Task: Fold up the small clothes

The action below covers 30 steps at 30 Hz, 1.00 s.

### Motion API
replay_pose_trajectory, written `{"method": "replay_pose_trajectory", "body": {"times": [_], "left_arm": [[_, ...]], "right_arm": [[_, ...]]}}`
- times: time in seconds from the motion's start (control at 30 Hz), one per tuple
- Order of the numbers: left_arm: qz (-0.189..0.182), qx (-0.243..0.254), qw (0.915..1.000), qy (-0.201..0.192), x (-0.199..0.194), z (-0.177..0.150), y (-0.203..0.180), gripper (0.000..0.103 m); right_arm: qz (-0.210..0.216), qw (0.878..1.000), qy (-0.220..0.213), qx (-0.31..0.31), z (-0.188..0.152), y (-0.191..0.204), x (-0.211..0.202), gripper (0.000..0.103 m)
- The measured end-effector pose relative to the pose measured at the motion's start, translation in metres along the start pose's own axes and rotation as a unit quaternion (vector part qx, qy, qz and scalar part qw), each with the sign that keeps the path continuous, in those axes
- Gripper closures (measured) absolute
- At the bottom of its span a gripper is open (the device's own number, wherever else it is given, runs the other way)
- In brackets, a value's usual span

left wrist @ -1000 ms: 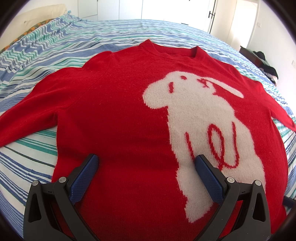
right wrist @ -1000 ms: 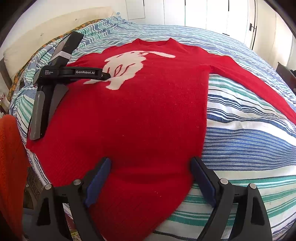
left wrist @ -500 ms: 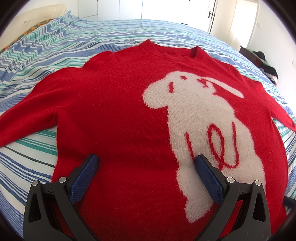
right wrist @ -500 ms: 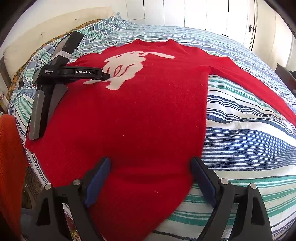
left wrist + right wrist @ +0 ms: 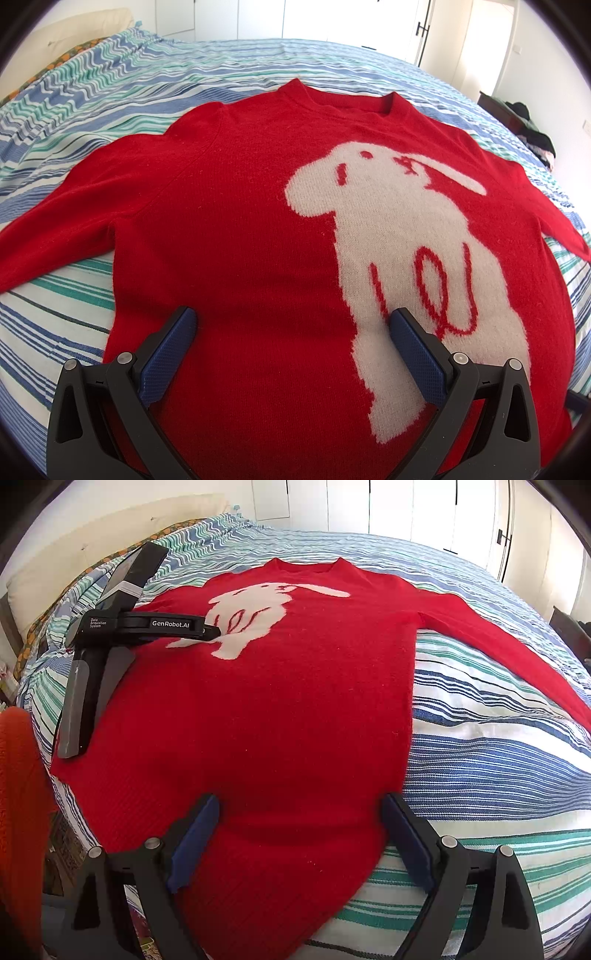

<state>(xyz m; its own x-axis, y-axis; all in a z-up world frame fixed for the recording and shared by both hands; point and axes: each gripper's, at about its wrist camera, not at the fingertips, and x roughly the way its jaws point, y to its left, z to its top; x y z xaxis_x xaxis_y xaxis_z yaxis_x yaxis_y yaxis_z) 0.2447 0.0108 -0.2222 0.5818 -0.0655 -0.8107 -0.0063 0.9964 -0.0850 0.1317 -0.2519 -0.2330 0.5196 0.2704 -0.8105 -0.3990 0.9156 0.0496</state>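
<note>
Striped bedding (image 5: 498, 760) covers the bed, and on it the red sweater (image 5: 288, 716) lies flat, front up, a white rabbit (image 5: 402, 236) knitted on its chest and both sleeves spread to the sides. It looks like a soft, light knit that will drape and sag when lifted, and slide little on the cotton; pinching a single layer at the hem corners or the shoulder seams would likely give the cleanest fold, with the sleeves (image 5: 517, 653) brought in first.

Left gripper (image 5: 291, 321) hovers just over the lower chest, its jaws spread wide with nothing between them. Right gripper (image 5: 299, 812) hangs over the hem near the bed's edge, jaws likewise wide apart and empty. An orange cloth (image 5: 18, 812) hangs at the bed's near left side.

Against the frames a second and half a second back, nothing has visibly shifted: sweater and both grippers sit as they did.
</note>
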Motion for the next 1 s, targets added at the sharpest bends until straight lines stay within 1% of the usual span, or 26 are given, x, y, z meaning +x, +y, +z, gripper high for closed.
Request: {"method": "replay_pose_trajectory", "body": {"times": [0.43,0.77,0.87,0.9,1.0], "left_arm": [[0.000,0.000,1.0000,0.000,0.0001,0.0000,0.0000,0.000],[0.000,0.000,1.0000,0.000,0.0000,0.0000,0.0001,0.000],[0.000,0.000,1.0000,0.000,0.0001,-0.0001,0.0000,0.000],[0.000,0.000,1.0000,0.000,0.0002,0.0001,0.0000,0.000],[0.000,0.000,1.0000,0.000,0.0000,-0.0001,0.0001,0.000]], "right_arm": [[0.002,1.000,-0.001,-0.002,0.0002,0.0000,0.0000,0.013],[-0.005,1.000,-0.002,-0.001,-0.0007,0.0014,-0.0009,0.013],[-0.006,1.000,0.000,-0.001,0.0002,0.0008,0.0002,0.011],[-0.009,1.000,0.001,0.002,0.0001,0.0000,0.0008,0.008],[-0.005,1.000,0.004,0.012,0.0001,-0.0033,0.0015,0.007]]}}
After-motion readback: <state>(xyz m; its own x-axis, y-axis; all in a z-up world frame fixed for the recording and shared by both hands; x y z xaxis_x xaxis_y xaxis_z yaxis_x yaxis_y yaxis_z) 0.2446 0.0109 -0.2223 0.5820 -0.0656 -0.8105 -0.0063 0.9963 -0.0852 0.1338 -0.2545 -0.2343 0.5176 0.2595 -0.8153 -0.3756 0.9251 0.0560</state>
